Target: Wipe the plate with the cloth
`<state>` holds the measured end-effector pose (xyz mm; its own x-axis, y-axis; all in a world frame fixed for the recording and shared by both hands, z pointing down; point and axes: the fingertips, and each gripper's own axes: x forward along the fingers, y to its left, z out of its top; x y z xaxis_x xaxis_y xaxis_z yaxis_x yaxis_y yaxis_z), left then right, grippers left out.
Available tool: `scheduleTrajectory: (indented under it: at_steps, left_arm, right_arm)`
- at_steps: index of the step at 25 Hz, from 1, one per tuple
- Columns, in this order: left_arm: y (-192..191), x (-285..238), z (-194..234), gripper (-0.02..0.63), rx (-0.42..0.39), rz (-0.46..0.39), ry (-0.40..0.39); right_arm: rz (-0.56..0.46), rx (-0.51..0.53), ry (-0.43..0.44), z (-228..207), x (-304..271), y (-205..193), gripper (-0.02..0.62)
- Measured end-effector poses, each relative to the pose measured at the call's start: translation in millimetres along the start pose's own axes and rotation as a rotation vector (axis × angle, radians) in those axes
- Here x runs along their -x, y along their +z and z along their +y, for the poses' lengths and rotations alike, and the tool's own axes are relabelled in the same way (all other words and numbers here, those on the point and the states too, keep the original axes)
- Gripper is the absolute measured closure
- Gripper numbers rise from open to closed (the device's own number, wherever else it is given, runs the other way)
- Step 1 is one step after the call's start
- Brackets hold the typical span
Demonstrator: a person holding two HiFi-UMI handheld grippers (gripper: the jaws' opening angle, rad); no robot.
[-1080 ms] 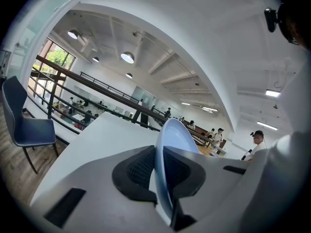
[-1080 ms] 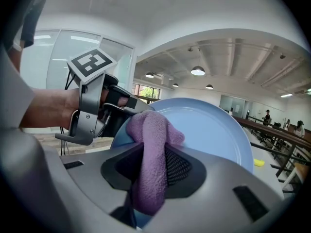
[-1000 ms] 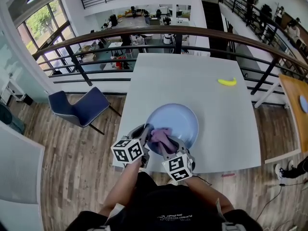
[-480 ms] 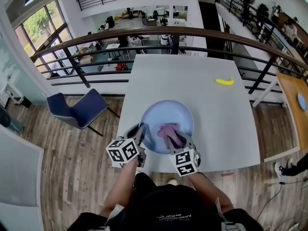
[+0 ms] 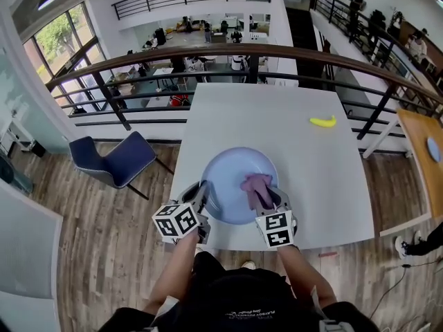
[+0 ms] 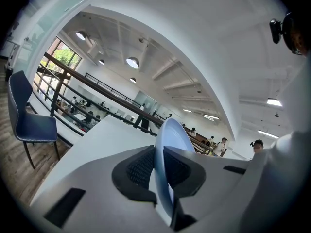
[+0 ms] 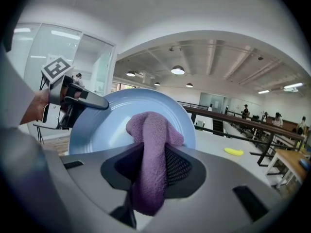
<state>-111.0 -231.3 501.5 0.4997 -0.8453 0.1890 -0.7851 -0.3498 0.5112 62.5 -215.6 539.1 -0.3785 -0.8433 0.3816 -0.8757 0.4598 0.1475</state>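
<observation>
Head view: cloth (image 5: 255, 183) in right gripper (image 5: 264, 198)

The left gripper (image 5: 204, 194) holds the plate (image 5: 228, 175) by its left rim on the table (image 5: 311, 178), the right gripper (image 5: 267, 200) holds the cloth (image 5: 256, 184) against its right side, banana (image 5: 323, 122) well apart

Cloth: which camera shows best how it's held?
The right gripper view: the purple cloth is close up, pinched between the jaws, in front of the plate. The head view shows it small, at the plate's right side. The left gripper view doesn't show it.
</observation>
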Motion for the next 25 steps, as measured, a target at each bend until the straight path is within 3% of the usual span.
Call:
scheduleTrajectory:
  at_steps: [4,13,25]
  left_arm:
    - [2,4,1,0.565,0.012,0.001,-0.002]
    - [-9,3,3,0.565,0.031,0.012,0.002]
    - [-57,3,26,0.565,0.070,0.102,0.032]
  right_arm:
    - [0.005,-0.048,-0.003,-3,0,-1,0.472]
    - [0.000,-0.044,0.004,-2,7,-1,0.472]
    - [-0.050,-0.109,0.021,0,17,0,0.472]
